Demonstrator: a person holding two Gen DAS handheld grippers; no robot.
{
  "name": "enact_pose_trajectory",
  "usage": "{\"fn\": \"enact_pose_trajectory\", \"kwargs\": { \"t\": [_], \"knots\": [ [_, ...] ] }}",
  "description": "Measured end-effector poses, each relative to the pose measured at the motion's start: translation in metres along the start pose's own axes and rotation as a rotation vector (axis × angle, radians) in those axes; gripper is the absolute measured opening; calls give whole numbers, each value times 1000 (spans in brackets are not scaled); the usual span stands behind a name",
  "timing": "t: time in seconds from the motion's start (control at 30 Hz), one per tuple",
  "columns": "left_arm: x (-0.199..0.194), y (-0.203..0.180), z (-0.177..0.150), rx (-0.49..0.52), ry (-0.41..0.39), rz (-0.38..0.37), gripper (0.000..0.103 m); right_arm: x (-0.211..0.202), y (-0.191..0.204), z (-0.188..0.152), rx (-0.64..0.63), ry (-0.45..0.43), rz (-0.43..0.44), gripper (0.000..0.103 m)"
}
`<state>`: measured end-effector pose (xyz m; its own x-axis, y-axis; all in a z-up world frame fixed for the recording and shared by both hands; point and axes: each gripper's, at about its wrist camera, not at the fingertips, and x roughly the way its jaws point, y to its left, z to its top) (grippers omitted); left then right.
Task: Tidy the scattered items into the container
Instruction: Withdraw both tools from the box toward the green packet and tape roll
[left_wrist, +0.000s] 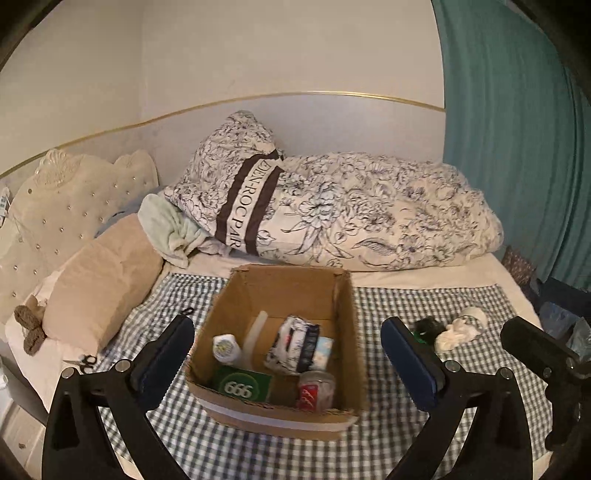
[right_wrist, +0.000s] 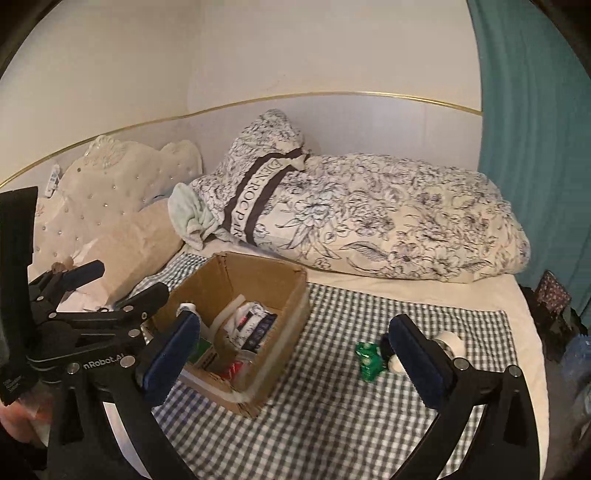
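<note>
A cardboard box (left_wrist: 341, 325) stands on the checked cloth on the bed; it also shows in the right wrist view (right_wrist: 284, 325). Inside lie a green "999" packet (left_wrist: 242, 386), a white bottle (left_wrist: 225, 347), a red-labelled jar (left_wrist: 316, 391) and a patterned pack (left_wrist: 299, 345). My left gripper (left_wrist: 288, 354) is open and empty, hovering in front of the box. My right gripper (right_wrist: 295, 356) is open and empty, right of the box. A green packet (right_wrist: 369, 360), a white crumpled item (left_wrist: 458, 332) and a white roll (right_wrist: 450, 341) lie on the cloth to the right.
A floral duvet (left_wrist: 369, 214) and pillow lie behind the box. A beige pillow (left_wrist: 99, 280) and tufted headboard (left_wrist: 70, 199) are at left. Small scissors (left_wrist: 86, 363) lie on the left edge. A teal curtain (left_wrist: 517, 129) hangs at right.
</note>
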<state>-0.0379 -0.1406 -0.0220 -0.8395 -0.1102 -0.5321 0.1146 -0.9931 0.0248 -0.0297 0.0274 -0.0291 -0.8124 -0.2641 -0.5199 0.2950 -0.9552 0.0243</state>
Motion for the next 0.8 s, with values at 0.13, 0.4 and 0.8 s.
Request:
{"fn": "enact_pose_trajectory", "kwargs": {
  "t": [0.13, 0.4, 0.8],
  "knots": [
    [-6, -17, -5, 3, -1, -11, 103, -13, -18, -7, 2, -3, -53, 103],
    [-14, -51, -7, 8, -22, -23, 103, -32, -62, -20, 34, -6, -109, 103],
    [-20, -91, -3, -10, -79, -33, 103, -46, -129, -43, 95, 25, -143, 103]
  ]
}}
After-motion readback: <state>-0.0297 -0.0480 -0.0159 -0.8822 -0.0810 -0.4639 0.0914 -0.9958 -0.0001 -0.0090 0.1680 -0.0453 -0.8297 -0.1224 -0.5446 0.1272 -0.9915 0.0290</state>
